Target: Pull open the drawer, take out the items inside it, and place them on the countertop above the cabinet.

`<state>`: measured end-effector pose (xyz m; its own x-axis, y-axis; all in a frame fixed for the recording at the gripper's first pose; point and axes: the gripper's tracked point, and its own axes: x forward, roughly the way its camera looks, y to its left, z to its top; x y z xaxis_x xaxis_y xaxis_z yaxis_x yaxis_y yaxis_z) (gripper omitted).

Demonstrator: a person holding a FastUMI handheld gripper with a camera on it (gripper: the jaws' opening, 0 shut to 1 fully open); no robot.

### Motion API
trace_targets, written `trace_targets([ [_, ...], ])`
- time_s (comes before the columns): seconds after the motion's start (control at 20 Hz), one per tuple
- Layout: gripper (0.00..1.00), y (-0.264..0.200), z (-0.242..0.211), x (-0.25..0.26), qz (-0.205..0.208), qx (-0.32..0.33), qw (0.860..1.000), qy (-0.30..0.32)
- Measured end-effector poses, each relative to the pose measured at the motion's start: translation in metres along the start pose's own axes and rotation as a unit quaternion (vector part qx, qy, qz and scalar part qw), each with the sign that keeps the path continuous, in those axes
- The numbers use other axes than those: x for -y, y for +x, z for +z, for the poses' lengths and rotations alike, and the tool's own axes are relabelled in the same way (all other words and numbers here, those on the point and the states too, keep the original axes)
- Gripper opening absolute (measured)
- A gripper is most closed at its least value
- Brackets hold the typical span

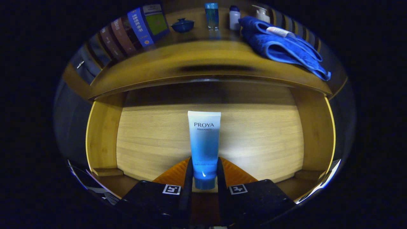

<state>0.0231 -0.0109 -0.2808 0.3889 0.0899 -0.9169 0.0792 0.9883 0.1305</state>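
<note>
A blue and white tube stands out ahead of me, its dark blue cap end clamped between my two fingers. My gripper is shut on it, with both black fingertips pressing its sides just above the cap. Below and behind the tube lies the open wooden drawer, its pale floor and side walls in view. The countertop runs across above the drawer.
On the countertop a blue towel lies at the right. Behind it stand several books, a dark blue lidded bowl, a blue glass bottle, a small white bottle and a pump bottle.
</note>
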Motion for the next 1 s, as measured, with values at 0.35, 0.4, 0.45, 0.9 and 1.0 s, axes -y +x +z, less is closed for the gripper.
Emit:
trace_targets([
  [0.35, 0.40, -0.068, 0.071, -0.003, 0.033, 0.102, 0.994, 0.004],
  [0.4, 0.40, -0.073, 0.086, -0.005, 0.033, 0.118, 0.992, 0.000],
  [0.45, 0.40, -0.076, 0.101, -0.007, 0.036, 0.129, 0.991, -0.006],
  [0.9, 0.40, -0.023, 0.193, -0.008, 0.011, 0.119, 0.993, -0.008],
  [1.0, 0.40, -0.007, 0.204, -0.006, 0.002, 0.110, 0.994, -0.004],
])
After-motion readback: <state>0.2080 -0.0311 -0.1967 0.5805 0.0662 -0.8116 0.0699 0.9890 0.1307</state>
